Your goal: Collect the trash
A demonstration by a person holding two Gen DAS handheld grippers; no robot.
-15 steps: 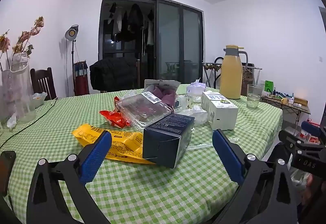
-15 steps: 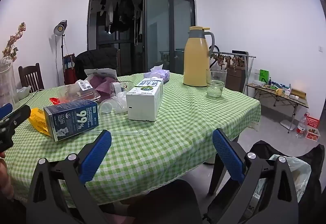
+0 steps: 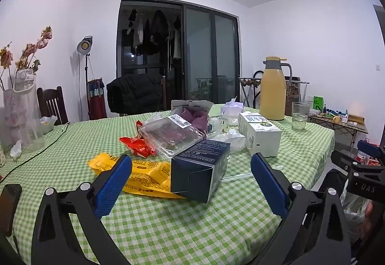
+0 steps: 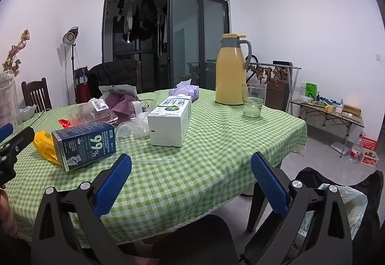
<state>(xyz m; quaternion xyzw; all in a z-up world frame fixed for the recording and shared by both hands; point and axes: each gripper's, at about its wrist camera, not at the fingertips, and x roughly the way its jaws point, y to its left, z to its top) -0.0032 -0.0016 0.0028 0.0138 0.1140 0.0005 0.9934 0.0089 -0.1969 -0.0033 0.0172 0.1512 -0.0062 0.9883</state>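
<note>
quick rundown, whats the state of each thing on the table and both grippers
left gripper: open, empty
right gripper: open, empty
dark blue box: on its side, end flap open
white carton: lying flat, closed
clear clamshell: closed, tilted on the pile
yellow wrapper: flattened, partly under the box
glass: upright, a little water
thermos jug: upright, lid on
bin bag: open, on the floor

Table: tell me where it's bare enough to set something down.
Bare cloth lies along the near edge, in front of the blue box and white carton, and to the right between the carton, the glass and the table's right edge. The left-middle is crowded: yellow wrapper, clear tray, wrappers.
</note>
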